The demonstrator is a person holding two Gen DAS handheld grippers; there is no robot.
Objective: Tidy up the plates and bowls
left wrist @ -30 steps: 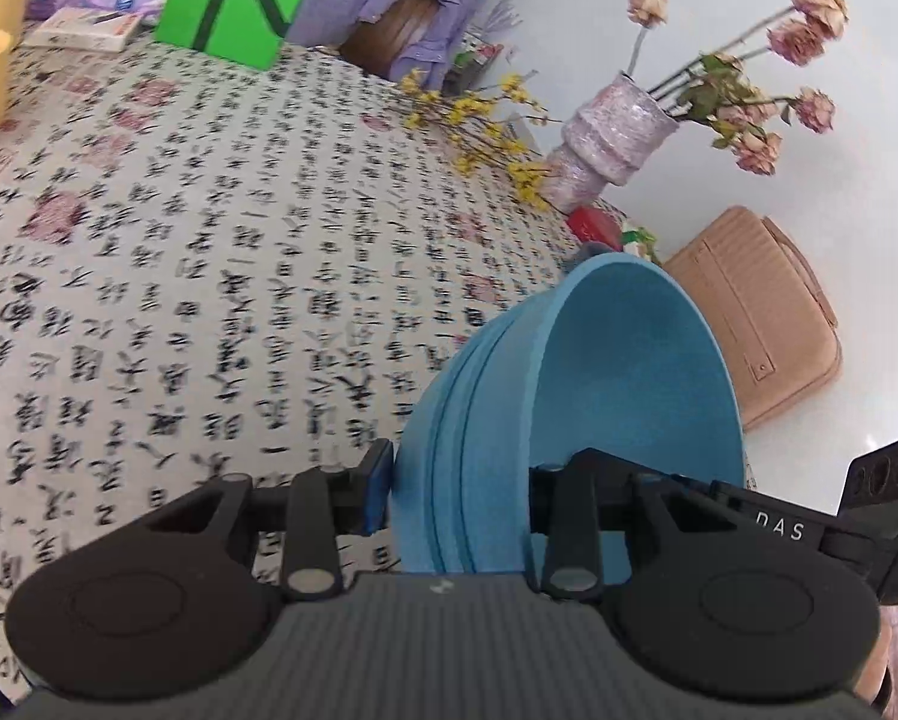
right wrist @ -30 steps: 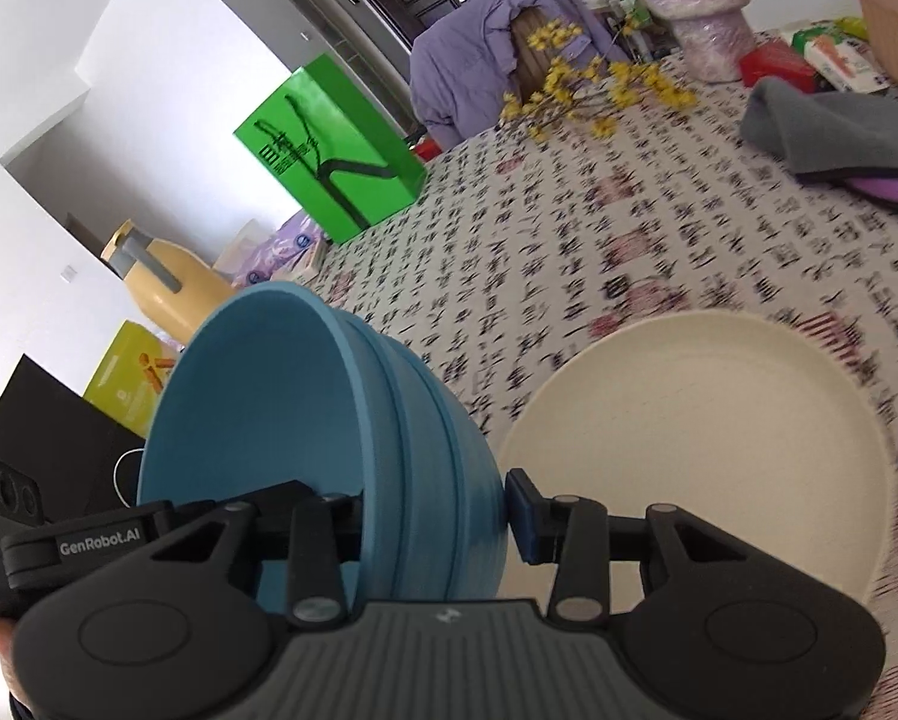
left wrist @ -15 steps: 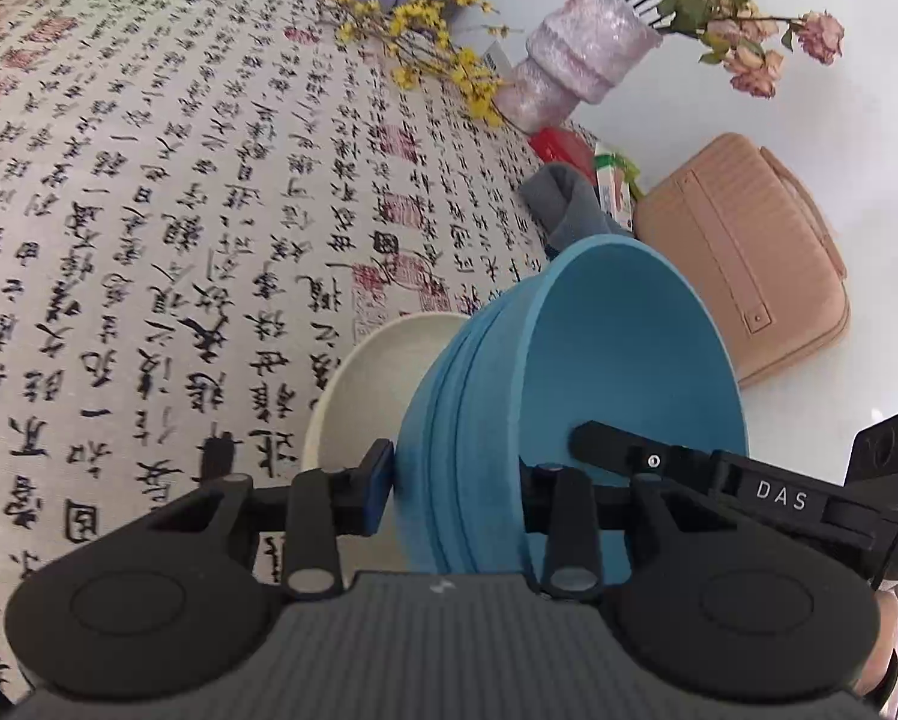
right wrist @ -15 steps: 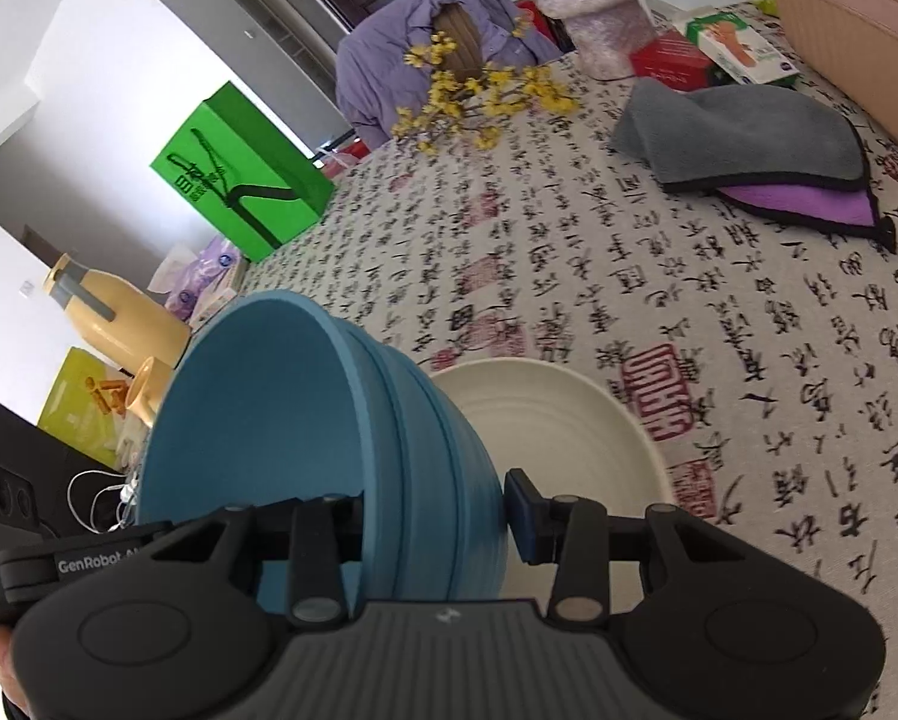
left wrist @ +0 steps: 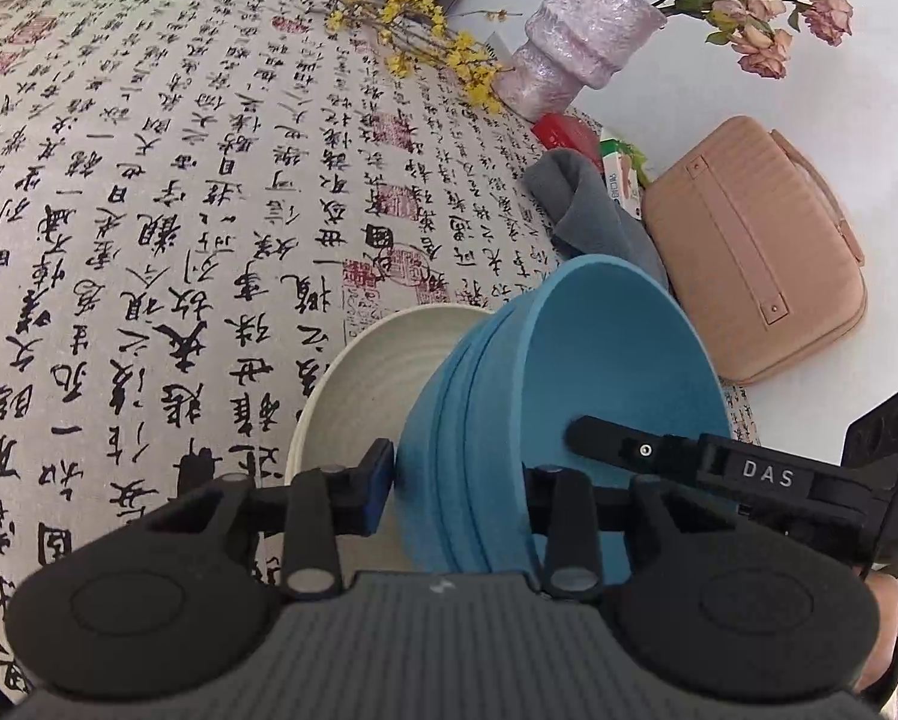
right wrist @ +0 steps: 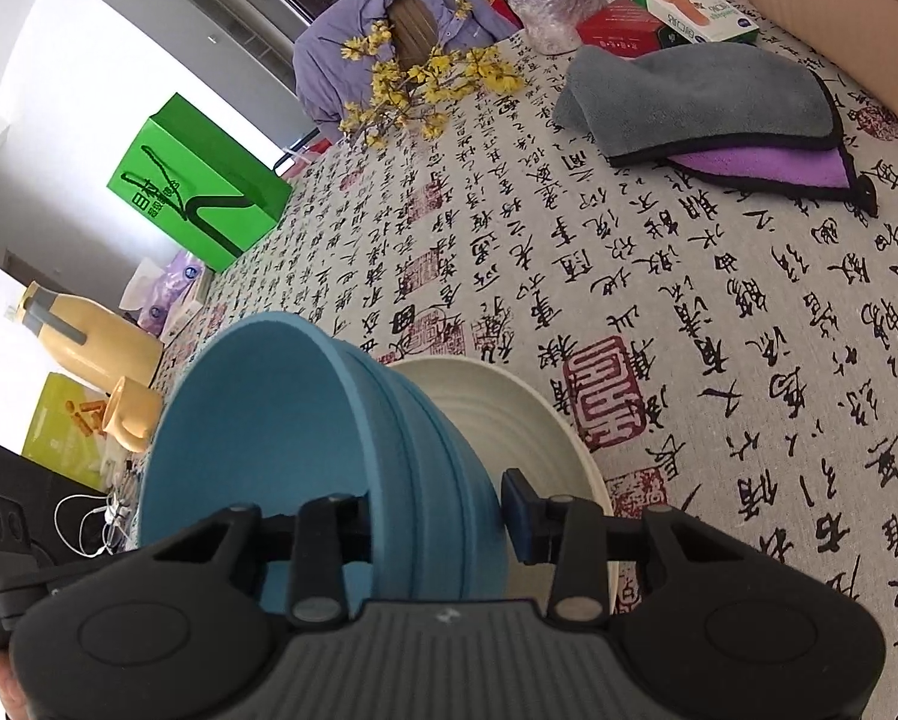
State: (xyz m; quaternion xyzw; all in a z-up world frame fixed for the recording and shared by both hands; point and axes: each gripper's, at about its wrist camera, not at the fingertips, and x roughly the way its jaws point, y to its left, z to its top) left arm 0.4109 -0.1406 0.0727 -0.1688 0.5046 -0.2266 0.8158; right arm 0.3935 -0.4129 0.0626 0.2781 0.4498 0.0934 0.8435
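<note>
My left gripper point(left wrist: 455, 492) pinches one side of the nested blue bowls point(left wrist: 569, 396), one finger inside the rim, one outside. My right gripper point(right wrist: 437, 510) pinches the opposite side the same way. The stack hangs tilted between them, just in front of the cream plate point(right wrist: 509, 414) lying on the desk point(right wrist: 719, 312).

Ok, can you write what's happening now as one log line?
left gripper: shut on blue bowls | right gripper: shut on blue bowls | stack held tilted over cream plate
</note>
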